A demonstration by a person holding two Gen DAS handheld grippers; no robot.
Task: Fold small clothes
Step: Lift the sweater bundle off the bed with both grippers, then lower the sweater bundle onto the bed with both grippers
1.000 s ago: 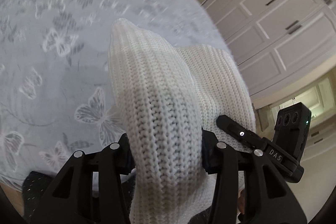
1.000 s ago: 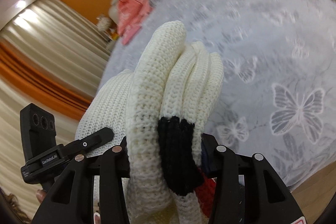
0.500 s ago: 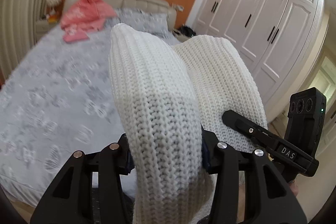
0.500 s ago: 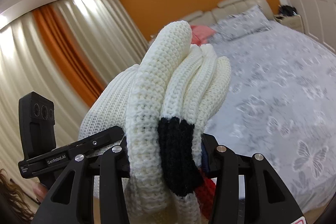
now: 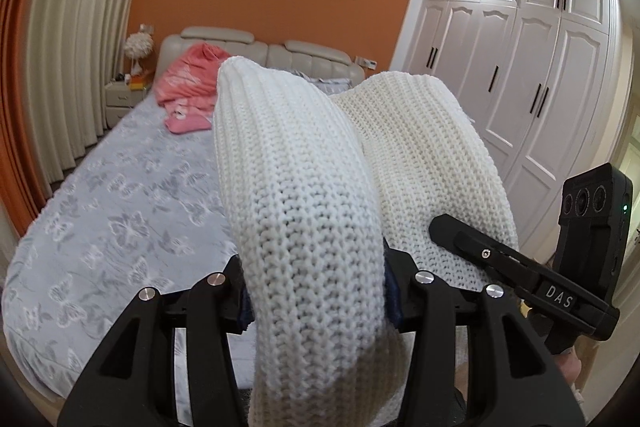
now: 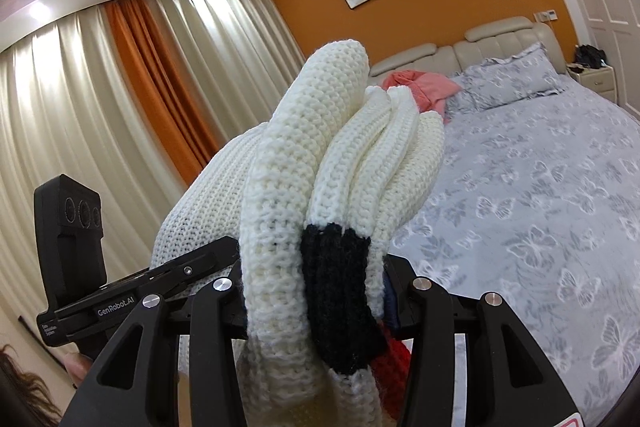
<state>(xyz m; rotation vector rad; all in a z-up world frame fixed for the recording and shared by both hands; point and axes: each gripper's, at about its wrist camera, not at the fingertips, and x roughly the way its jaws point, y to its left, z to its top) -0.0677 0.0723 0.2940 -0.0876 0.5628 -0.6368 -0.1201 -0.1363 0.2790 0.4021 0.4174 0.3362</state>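
Note:
A white knitted sweater is bunched between the fingers of my left gripper, which is shut on it and holds it in the air above the bed. My right gripper is shut on another bunch of the same sweater, where a black patch and a bit of red knit show. The sweater spans between both grippers. The right gripper's body shows in the left wrist view, the left gripper's body in the right wrist view.
A bed with a grey butterfly-print cover lies below and ahead. A pink garment lies by the headboard, with grey pillows. White wardrobe doors stand on the right, curtains on the left, and nightstands beside the bed.
Both grippers have lifted and tilted up with the sweater; the views went from the bed cover close below to the whole room and headboard. Both grips are unchanged.

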